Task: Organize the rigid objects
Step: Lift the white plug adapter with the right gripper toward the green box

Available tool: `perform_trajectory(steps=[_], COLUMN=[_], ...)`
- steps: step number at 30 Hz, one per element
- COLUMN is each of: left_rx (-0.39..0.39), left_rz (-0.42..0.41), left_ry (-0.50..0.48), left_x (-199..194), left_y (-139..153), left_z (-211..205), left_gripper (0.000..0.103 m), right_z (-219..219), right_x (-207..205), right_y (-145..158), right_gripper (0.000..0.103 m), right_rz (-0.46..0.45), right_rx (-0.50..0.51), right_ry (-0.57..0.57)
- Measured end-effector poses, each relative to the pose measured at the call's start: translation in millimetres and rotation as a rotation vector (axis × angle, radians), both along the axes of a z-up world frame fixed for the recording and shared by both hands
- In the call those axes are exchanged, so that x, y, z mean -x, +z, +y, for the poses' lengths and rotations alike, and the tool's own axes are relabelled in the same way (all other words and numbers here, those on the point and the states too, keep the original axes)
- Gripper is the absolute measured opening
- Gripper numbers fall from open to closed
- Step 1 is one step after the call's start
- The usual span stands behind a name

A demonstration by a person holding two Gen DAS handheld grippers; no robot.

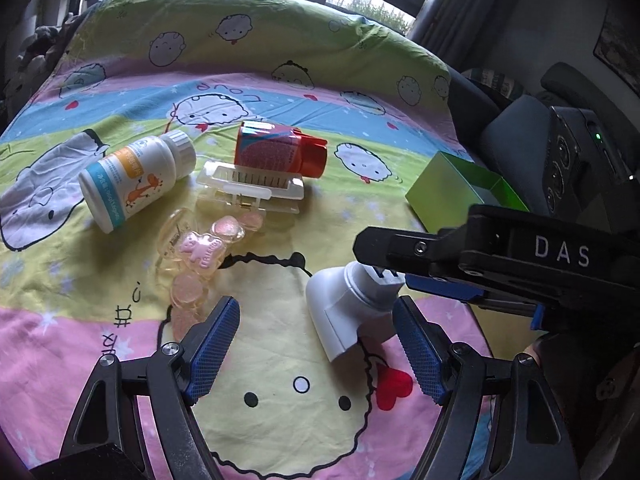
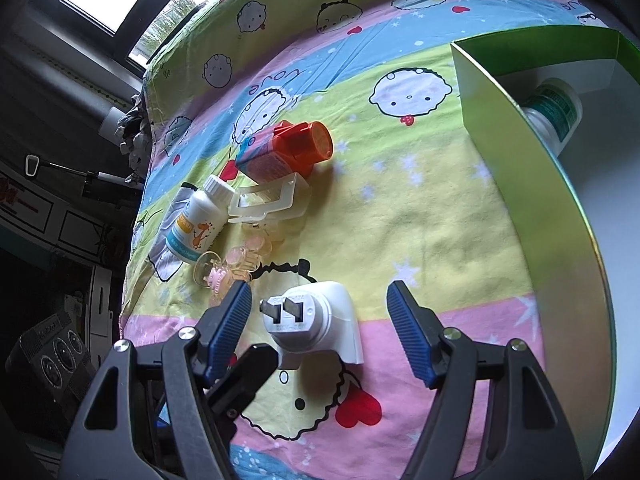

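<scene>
A white plug-in device (image 1: 344, 312) (image 2: 320, 328) lies on the cartoon bedsheet (image 1: 280, 360), its two metal prongs facing my right gripper. My right gripper (image 2: 320, 320) is open around it; both blue pads stand clear of its sides. In the left wrist view the right gripper (image 1: 386, 268) reaches in from the right over the prongs. My left gripper (image 1: 318, 344) is open too. The device lies just beyond its tips, near the right pad. Further back lie a white pill bottle (image 1: 136, 180) (image 2: 200, 220), an orange-capped bottle (image 1: 280, 152) (image 2: 288, 152), a clear brush case (image 1: 248, 188) and a pink clear hair clip (image 1: 200, 248).
An open green box (image 1: 460, 188) (image 2: 540, 200) stands at the right, with a white green-labelled bottle (image 2: 556, 112) lying inside. The bed ends at dark furniture and windows at the back and left. One black finger (image 2: 248, 376) of the left gripper shows beside the right gripper.
</scene>
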State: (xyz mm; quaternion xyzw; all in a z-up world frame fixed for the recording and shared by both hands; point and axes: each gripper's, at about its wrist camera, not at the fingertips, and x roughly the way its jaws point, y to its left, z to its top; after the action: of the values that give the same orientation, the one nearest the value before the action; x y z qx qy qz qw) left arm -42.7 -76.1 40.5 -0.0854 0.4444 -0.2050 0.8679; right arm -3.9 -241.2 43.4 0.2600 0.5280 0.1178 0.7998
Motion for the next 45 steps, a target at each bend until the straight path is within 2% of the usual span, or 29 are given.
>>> perform_trajectory(steps=[4,8,10,12,13,14,19,27,33,45], left_rx=[-0.006,0.037,0.055,0.087,0.114,0.136,0.121,0.138,0.119,0.138], left_rz=[0.011,0.055,0.049,0.052,0.062,0.069,0.01,-0.08,-0.14,-0.176], left_ry=[-0.016,-0.011,-0.001,-0.017,-0.029,-0.038,-0.055,-0.107,-0.162,-0.254], left_x=[-1.5,-7.3,-9.1,-10.6,-11.9,-12.7,-9.1,-4.2,-0.2,3.8], left_y=[-9.3,-19.1,-21.0,-20.9,-20.8,-20.4,-9.8,30.5,51.1,72.2], left_z=[-8.6,-8.9,-8.2,-9.4,-10.4,-11.1,-18.2,-38.7,-60.7,-101.9], left_gripper=[0.079,0.079,0.078,0.069,0.059,0.055,0.055,0.053,0.053,0.053], right_z=[4.1,10.2,13.3,14.4,14.9,15.1,7.6,-12.0,-31.2,-75.1], right_x=[-4.4,-8.6,-10.5,-11.6,-11.9,-11.9,-9.6,7.7,19.6,42.0], right_y=[-8.2,-17.9,-21.4,-21.2,-20.7,-20.6,-12.2,32.6,51.5,70.9], right_gripper=[0.068,0.063,0.06,0.055,0.054,0.053,0.053,0.053,0.052,0.052], right_rz=[0.02,0.052,0.06,0.052,0.05,0.048,0.019,-0.143,-0.2,-0.271], right_rx=[-0.013,-0.019,-0.014,-0.02,-0.025,-0.023,-0.035,0.017,0.033,0.034], right_ry=[0.029,0.06,0.072,0.085,0.091,0.091,0.068,0.02,-0.045,-0.166])
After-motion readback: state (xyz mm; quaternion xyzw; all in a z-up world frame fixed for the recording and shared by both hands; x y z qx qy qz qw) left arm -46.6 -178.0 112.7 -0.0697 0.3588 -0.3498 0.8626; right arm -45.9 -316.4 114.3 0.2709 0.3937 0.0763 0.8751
